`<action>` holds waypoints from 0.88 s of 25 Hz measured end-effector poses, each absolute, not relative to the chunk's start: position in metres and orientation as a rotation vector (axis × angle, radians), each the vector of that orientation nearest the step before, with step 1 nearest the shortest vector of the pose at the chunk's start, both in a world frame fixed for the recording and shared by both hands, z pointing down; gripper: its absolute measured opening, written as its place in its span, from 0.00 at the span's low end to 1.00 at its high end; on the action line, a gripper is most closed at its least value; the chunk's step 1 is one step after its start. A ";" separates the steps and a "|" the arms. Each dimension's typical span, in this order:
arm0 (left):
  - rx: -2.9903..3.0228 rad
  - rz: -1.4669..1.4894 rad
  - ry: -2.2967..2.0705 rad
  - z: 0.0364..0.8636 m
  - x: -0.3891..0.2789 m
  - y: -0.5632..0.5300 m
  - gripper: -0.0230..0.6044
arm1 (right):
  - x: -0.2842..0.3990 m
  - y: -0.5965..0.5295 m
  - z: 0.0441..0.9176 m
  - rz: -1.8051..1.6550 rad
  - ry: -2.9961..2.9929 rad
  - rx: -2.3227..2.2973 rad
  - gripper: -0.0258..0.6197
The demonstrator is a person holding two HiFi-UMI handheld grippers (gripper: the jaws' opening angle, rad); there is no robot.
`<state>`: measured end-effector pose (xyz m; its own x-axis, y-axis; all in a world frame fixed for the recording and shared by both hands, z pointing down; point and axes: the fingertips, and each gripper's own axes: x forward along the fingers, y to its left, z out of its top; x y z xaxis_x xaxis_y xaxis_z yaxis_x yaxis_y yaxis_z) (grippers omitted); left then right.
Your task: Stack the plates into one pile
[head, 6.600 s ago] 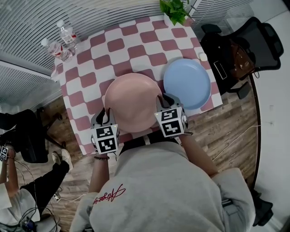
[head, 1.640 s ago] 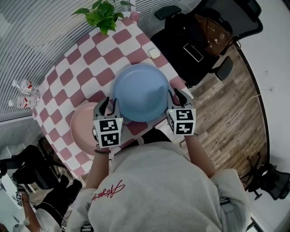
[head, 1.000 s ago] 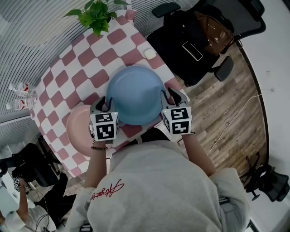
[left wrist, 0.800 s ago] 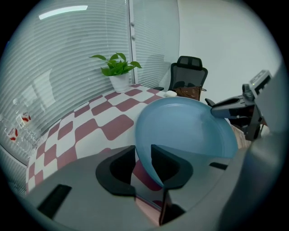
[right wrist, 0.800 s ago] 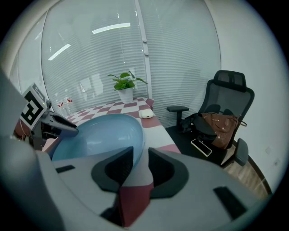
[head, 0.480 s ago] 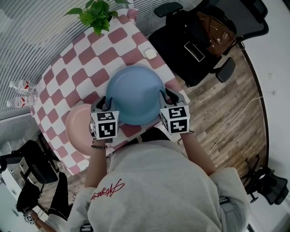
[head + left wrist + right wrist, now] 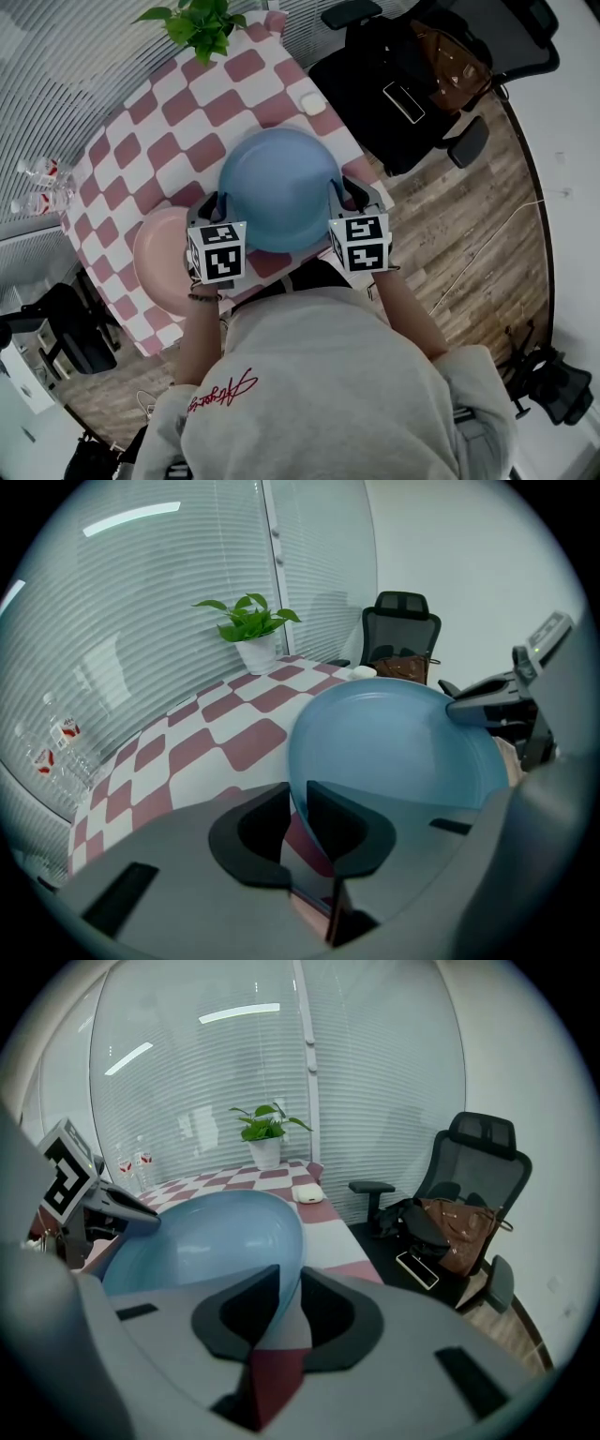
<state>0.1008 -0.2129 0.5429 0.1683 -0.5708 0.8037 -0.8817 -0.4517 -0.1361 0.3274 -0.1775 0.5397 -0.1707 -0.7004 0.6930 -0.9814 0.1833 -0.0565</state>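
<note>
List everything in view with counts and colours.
round blue plate: 1, blue, near right part of table
round pink plate: 1, pink, near left part of table, left of the blue one
checkered tablecloth: 1, pink and white, covering the table
potted plant: 1, green leaves, white pot, far table edge
clear plastic water bottles: 2, clear, table's left corner
small white case: 1, white, table's right edge
black office chair: 1, black, right of table
brown bag: 1, brown, on chair
phone: 1, dark, on chair
left hand-held gripper: 1, grey, jaws just closed on blue plate's left rim
right hand-held gripper: 1, grey, jaws just closed on its right rim
</note>
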 end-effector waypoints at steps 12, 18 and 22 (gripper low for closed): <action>2.111 1.122 -1.399 0.529 0.113 -0.210 0.13 | 0.342 -0.179 0.527 0.687 -1.925 1.588 0.14; 2.101 1.076 -1.434 0.517 0.108 -0.203 0.13 | 0.337 -0.181 0.516 0.655 -1.955 1.576 0.14; 2.101 1.053 -1.448 0.508 0.103 -0.196 0.13 | 0.332 -0.177 0.514 0.654 -1.961 1.567 0.14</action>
<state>0.1026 -0.1962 0.5085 0.1887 -0.6280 0.7550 -0.9120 -0.3973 -0.1025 0.3324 -0.1774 0.5139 -0.1775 -0.7155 0.6757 -0.9779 0.2056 -0.0391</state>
